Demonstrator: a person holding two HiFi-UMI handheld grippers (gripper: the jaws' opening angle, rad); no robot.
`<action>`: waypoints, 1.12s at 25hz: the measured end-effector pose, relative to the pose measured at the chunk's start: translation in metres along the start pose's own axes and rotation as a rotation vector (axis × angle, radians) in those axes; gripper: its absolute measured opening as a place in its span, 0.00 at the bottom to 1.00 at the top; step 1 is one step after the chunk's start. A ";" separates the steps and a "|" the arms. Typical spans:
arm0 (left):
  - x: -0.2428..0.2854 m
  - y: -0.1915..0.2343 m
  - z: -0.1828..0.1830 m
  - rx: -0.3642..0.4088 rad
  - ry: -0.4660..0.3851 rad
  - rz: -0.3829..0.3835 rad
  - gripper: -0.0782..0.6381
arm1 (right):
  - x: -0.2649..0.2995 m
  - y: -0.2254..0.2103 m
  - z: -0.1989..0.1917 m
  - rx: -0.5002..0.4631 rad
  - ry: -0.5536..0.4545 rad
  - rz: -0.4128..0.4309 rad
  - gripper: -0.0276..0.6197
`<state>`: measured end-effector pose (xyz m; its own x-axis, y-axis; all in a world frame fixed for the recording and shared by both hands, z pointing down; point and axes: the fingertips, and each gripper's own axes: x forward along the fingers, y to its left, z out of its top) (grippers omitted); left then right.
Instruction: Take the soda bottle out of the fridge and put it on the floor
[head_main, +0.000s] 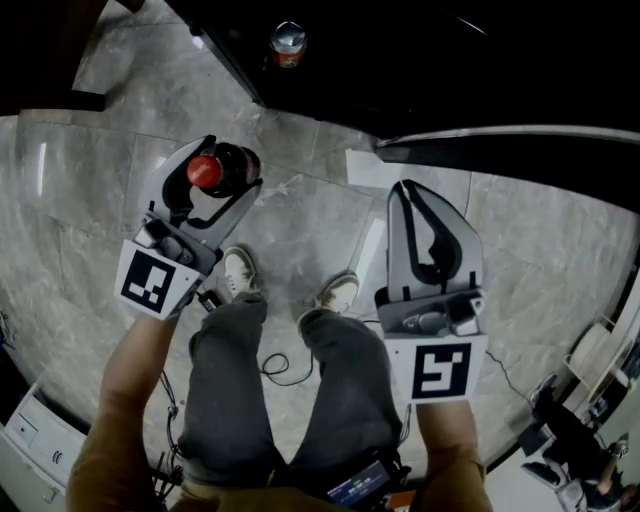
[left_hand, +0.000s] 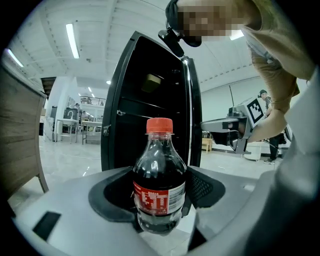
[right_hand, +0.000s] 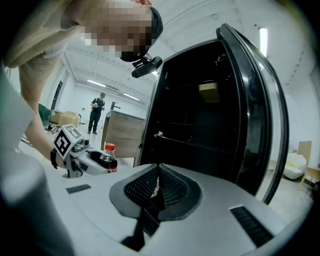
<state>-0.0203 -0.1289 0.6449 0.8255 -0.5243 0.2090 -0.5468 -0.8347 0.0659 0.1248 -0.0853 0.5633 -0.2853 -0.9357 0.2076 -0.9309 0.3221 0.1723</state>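
A dark soda bottle (left_hand: 159, 187) with a red cap and red label stands upright between the jaws of my left gripper (left_hand: 159, 200), which is shut on its body. In the head view the bottle's cap (head_main: 205, 170) shows above the marble floor, left of the person's feet, with the left gripper (head_main: 228, 168) around it. The black fridge (left_hand: 150, 100) stands open behind it. My right gripper (head_main: 405, 190) hangs to the right, shut and empty; its pads (right_hand: 157, 187) meet. From there the bottle (right_hand: 107, 159) shows at the left.
The fridge door (right_hand: 260, 110) stands open at the right, its edge (head_main: 500, 133) overhead in the head view. Another drink container (head_main: 288, 45) sits in the dark fridge area. Shoes (head_main: 240, 272) and a cable (head_main: 280, 365) are on the floor. A wooden cabinet (right_hand: 122, 132) is beside the fridge.
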 end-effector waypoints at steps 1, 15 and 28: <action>0.003 0.000 -0.007 0.003 -0.002 -0.010 0.54 | 0.003 0.001 -0.008 -0.005 -0.001 0.001 0.05; 0.048 0.023 -0.116 -0.003 -0.018 -0.060 0.54 | 0.065 0.000 -0.111 -0.015 -0.019 0.019 0.05; 0.097 0.038 -0.239 -0.005 0.019 -0.070 0.53 | 0.107 0.000 -0.176 -0.050 -0.067 0.031 0.05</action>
<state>0.0057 -0.1710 0.9009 0.8587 -0.4616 0.2226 -0.4889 -0.8681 0.0861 0.1342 -0.1595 0.7551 -0.3304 -0.9320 0.1493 -0.9091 0.3567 0.2152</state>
